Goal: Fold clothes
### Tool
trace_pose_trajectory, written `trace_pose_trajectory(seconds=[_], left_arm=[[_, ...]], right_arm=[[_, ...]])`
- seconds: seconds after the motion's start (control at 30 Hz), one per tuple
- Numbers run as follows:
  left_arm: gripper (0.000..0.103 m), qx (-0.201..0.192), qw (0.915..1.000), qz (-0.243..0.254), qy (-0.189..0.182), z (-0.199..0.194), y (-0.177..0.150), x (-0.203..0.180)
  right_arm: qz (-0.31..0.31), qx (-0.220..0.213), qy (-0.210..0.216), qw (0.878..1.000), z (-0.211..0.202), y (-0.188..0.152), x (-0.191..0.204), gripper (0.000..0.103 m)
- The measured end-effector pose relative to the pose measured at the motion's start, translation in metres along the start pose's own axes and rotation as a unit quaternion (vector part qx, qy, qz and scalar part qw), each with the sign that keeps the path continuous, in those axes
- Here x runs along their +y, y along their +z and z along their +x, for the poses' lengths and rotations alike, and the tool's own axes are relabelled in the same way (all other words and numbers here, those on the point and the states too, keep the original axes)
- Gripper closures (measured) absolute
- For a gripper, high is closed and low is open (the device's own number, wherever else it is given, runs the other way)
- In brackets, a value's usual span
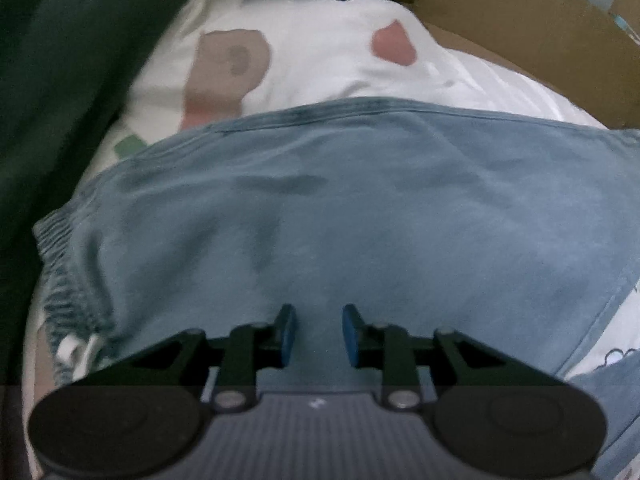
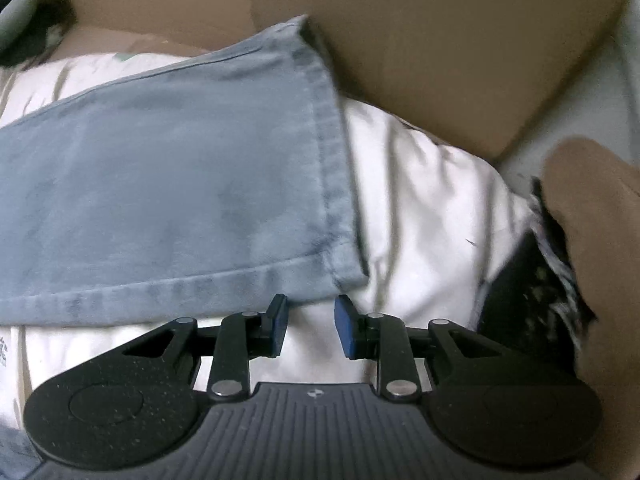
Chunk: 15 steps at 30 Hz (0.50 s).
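left wrist: left claw (image 1: pixel 319 334) parted, empty, over blue trousers (image 1: pixel 340 208).

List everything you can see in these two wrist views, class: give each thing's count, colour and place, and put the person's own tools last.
Trousers: one pair, faded blue, spread flat on the white sheet; elastic waistband at the left of the left view, leg hem in the right view.
Sheet: one, white with pink, brown and green cartoon prints, under the trousers.
Cardboard box: one, brown, behind the sheet.
Dark green cloth: one, along the left edge of the left view.
Dark patterned fabric: one, black with pale specks, right of the sheet.
Left gripper: one, black with blue pads, above the trousers, jaws apart, empty.
Right gripper: one, black with blue pads, near the hem corner, jaws apart, empty.
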<state>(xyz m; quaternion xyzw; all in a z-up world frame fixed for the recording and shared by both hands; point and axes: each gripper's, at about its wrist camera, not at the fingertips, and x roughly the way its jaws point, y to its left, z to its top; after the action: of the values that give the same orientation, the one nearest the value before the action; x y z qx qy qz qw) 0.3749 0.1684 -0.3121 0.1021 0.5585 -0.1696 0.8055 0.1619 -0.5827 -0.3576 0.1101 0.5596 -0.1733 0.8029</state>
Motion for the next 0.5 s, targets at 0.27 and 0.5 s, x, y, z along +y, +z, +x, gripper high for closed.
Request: trace_pose_trajectory(seconds=[0.27, 0.5], left_arm=[[0.073, -0.026, 0.9978, -0.044, 0.043, 0.0, 0.002, 0.02], [0.075, -0.071, 0.992, -0.063, 0.083, 0.001, 0.025, 0.04]], right_arm=[[0.109, -0.023, 0.048, 0.993, 0.004, 0.0, -0.016, 0.057], [0.206, -0.04, 0.076, 0.975, 0.014, -0.001, -0.032, 0.087]])
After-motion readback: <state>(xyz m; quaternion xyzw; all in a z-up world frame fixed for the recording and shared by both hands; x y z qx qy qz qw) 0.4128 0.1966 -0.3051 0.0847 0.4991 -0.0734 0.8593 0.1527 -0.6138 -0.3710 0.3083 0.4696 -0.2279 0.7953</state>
